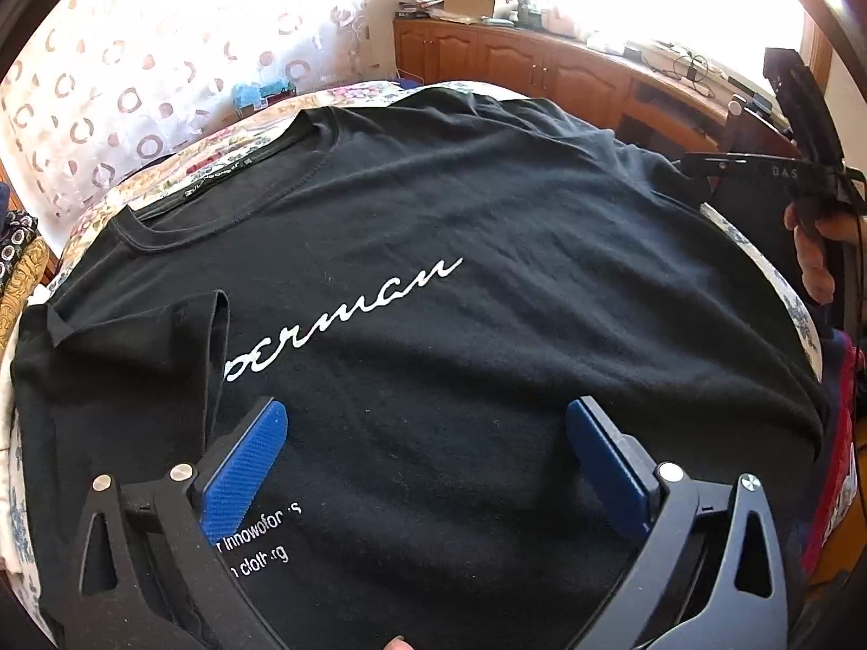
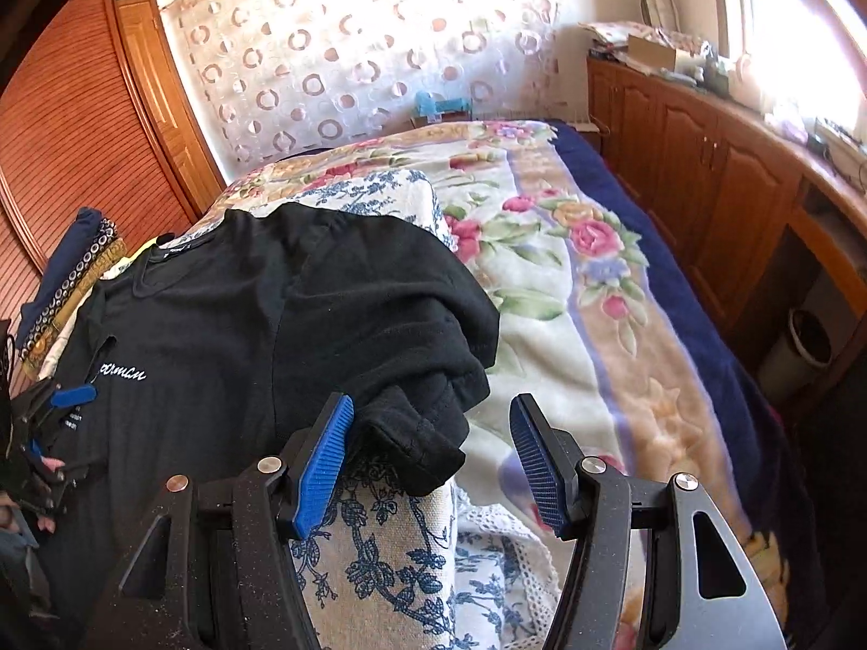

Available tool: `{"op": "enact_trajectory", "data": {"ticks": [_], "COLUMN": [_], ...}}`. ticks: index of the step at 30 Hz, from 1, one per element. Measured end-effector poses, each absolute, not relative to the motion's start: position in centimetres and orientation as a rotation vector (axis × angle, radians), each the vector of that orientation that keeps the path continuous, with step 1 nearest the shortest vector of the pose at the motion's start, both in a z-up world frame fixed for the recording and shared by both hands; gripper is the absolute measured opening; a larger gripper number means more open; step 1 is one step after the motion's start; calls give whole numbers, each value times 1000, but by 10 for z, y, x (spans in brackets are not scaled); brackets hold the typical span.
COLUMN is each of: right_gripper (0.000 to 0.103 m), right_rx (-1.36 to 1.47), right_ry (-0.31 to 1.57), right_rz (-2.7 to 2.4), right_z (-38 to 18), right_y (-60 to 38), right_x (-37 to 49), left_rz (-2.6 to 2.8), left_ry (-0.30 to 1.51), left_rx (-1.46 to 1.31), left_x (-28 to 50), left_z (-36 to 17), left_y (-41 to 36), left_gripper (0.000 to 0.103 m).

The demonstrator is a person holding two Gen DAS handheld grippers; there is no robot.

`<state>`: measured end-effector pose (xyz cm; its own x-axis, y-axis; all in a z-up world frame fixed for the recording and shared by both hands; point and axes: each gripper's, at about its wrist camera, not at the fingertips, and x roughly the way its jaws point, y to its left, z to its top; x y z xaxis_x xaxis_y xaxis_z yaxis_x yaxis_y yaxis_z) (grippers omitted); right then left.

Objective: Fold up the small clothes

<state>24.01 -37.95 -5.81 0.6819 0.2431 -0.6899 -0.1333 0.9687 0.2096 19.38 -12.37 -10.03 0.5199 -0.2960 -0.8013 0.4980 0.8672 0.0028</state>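
A black T-shirt (image 1: pixel 433 249) with white script lettering lies face up, spread over a blue-and-white floral cushion (image 2: pixel 379 558). One sleeve (image 1: pixel 135 336) is folded inward over the chest. My left gripper (image 1: pixel 427 409) hovers over the shirt's lower front, its blue pads wide open with nothing between them. In the right wrist view the shirt (image 2: pixel 260 298) drapes over the cushion's edge. Its other sleeve (image 2: pixel 417 444) hangs between the fingers of my right gripper (image 2: pixel 432 401), close to the left pad. The jaws stand apart and do not pinch it.
A floral blanket (image 2: pixel 569 281) covers the bed beyond the cushion. Wooden cabinets (image 2: pixel 704 173) line the right wall, with a bin (image 2: pixel 807 346) below. A stack of folded clothes (image 2: pixel 70 271) sits left of the shirt. A hand (image 1: pixel 813 254) shows at the right edge.
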Motion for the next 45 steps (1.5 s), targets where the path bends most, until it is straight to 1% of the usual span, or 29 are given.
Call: {"op": "enact_trajectory", "data": {"ticks": [11, 12, 13, 14, 15, 16, 17, 18, 19, 25, 30, 32, 35, 36, 37, 38, 41, 42, 45], "right_gripper": [61, 56, 53, 46, 35, 32, 24, 14, 12, 11, 11, 11, 12, 22, 28, 36, 41, 46, 50], "right_rx": [156, 152, 152, 153, 149, 143, 123, 91, 60, -11, -38, -70, -125, -140, -161, -173, -160, -145, -94], "right_ry": [872, 872, 871, 869, 865, 861, 856, 847, 826, 661, 570, 564, 609, 632, 656, 671, 694, 695, 674], "right_rz": [235, 236, 245, 251, 252, 253, 240, 219, 206, 201, 337, 410, 501, 514, 513, 509, 514, 501, 487], "right_z": [-69, -69, -69, -67, -66, -64, -62, -60, -56, -15, 8, 7, -6, -12, -18, -24, -30, -31, -20], "right_y": [-382, -382, -382, -383, -383, -382, -381, -379, -376, -359, -326, -308, -284, -280, -277, -277, -287, -295, -308], "right_x": [258, 258, 258, 258, 257, 256, 255, 254, 252, 241, 232, 225, 214, 212, 210, 208, 208, 208, 205], "left_rz": [-479, -477, -476, -475, -476, -475, -475, -475, -475, -480, -478, -466, -458, -457, -460, -465, -468, -473, -488], "left_ry": [907, 907, 907, 907, 908, 908, 907, 908, 908, 907, 887, 861, 818, 807, 792, 777, 740, 729, 701], "left_rx": [244, 244, 244, 243, 243, 243, 243, 243, 243, 244, 209, 178, 150, 147, 144, 142, 128, 121, 105], "left_x": [194, 194, 195, 196, 197, 196, 196, 196, 196, 197, 192, 186, 172, 167, 160, 154, 140, 137, 126], "left_z": [-101, -101, -101, -101, -101, -101, -101, -101, -101, -101, -96, -88, -74, -69, -64, -60, -50, -47, -41], "left_y": [-124, -124, -124, -125, -124, -125, -124, -125, -124, -124, -115, -106, -94, -91, -89, -87, -84, -83, -83], "left_gripper": [103, 103, 103, 103, 103, 103, 103, 103, 103, 103, 103, 103, 103, 103, 103, 103, 103, 103, 103]}}
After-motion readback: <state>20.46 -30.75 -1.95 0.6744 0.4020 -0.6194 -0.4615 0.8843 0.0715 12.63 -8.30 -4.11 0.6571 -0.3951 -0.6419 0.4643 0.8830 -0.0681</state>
